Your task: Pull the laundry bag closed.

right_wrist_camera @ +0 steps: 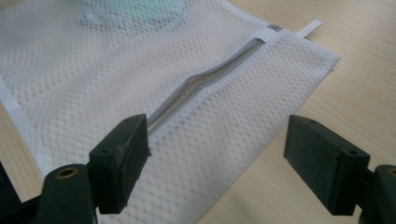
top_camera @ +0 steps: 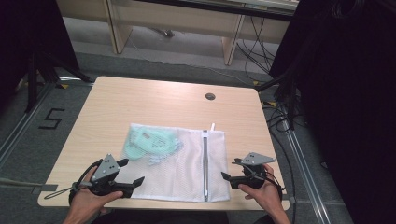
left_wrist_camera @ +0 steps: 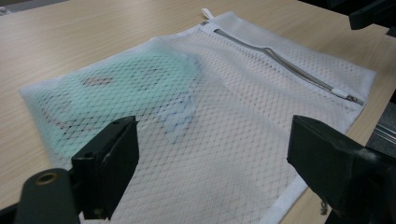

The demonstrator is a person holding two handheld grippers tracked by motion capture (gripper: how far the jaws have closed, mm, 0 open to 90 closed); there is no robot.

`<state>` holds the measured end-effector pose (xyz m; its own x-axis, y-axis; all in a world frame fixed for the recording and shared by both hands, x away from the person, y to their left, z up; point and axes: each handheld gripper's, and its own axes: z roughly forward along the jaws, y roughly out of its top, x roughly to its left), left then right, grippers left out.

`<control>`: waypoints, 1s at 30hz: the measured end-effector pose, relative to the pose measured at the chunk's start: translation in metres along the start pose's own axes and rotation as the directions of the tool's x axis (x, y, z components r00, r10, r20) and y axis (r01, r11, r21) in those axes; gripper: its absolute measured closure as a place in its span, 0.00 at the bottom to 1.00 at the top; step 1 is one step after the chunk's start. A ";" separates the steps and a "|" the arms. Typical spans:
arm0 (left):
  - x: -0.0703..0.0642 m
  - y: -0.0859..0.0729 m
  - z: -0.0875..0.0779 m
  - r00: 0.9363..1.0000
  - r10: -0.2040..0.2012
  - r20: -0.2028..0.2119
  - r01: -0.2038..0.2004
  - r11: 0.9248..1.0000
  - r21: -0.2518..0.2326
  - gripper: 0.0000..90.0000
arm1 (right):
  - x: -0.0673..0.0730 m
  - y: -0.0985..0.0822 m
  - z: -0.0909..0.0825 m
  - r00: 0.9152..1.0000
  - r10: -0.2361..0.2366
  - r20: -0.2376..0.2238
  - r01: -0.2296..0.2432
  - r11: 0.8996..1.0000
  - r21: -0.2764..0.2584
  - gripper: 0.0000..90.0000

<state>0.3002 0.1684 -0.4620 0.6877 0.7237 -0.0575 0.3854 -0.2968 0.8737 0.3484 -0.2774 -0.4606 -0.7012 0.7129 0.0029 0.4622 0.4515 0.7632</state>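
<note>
A white mesh zippered laundry bag [top_camera: 187, 163] lies flat on the light wooden counter [top_camera: 140, 100], a mint-green folded garment [top_camera: 149, 142] inside its far left part. The left gripper [top_camera: 132, 173] and right gripper [top_camera: 229, 170] hover at its near corners, fingers spread, pinching nothing.

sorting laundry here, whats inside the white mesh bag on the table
Through the white mesh bag a pale green item shows in its far left part, apparently folded fabric. The mesh blurs it, so what it is stays unclear. The zipper looks closed.
</note>
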 end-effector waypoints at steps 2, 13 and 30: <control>-0.001 0.000 0.001 1.000 -0.009 -0.002 0.009 1.000 0.004 0.18 | 0.001 0.000 0.001 1.000 -0.008 0.002 0.008 1.000 0.011 0.26; -0.006 0.002 0.007 1.000 0.008 0.024 -0.008 1.000 0.012 0.18 | 0.002 -0.003 0.004 0.998 -0.058 -0.006 0.058 0.996 0.072 0.25; -0.032 0.004 0.038 0.994 0.057 0.096 -0.064 0.996 0.070 0.18 | 0.018 0.003 0.013 0.987 -0.101 -0.123 0.116 0.987 0.116 0.45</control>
<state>0.3035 0.1205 -0.4746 0.7644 0.6424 -0.0540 0.3830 -0.3852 0.8396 0.3439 -0.2563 -0.4671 -0.8060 0.5919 0.0051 0.4375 0.5900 0.6786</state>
